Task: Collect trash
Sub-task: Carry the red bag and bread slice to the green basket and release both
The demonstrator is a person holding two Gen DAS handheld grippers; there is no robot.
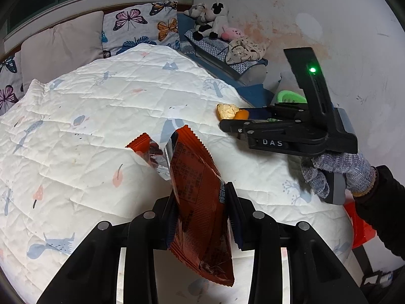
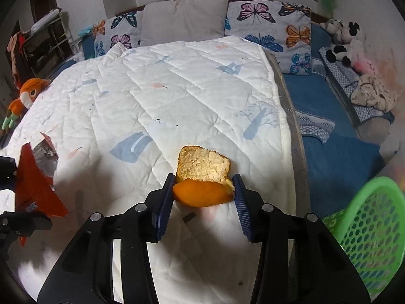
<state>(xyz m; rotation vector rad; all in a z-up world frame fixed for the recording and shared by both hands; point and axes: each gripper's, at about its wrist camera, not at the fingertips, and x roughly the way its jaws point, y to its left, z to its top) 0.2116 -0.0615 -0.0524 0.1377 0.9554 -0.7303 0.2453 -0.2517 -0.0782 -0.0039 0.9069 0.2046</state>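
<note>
A torn red snack wrapper [image 1: 197, 197] hangs above the white quilt [image 1: 101, 116], and my left gripper [image 1: 200, 202] is shut on its middle. Its open, silver-lined top points away from me. In the right wrist view the same wrapper [image 2: 35, 185] shows at the far left. A piece of orange peel [image 2: 202, 177], pale pith up and orange skin toward me, sits between the blue pads of my right gripper [image 2: 203, 190], which is shut on it just over the quilt [image 2: 177, 88]. From the left wrist view the right gripper [image 1: 227, 119] reaches in from the right with the peel [image 1: 229, 111] at its tips.
A green perforated basket [image 2: 367, 228] stands at the lower right, off the bed's edge. Butterfly pillows [image 2: 268, 25] and a grey pillow [image 2: 182, 17] line the headboard. Plush toys [image 2: 346, 40] lie on blue bedding at the right; an orange plush [image 2: 27, 93] at the left. A gloved hand [image 1: 341, 174] holds the right gripper.
</note>
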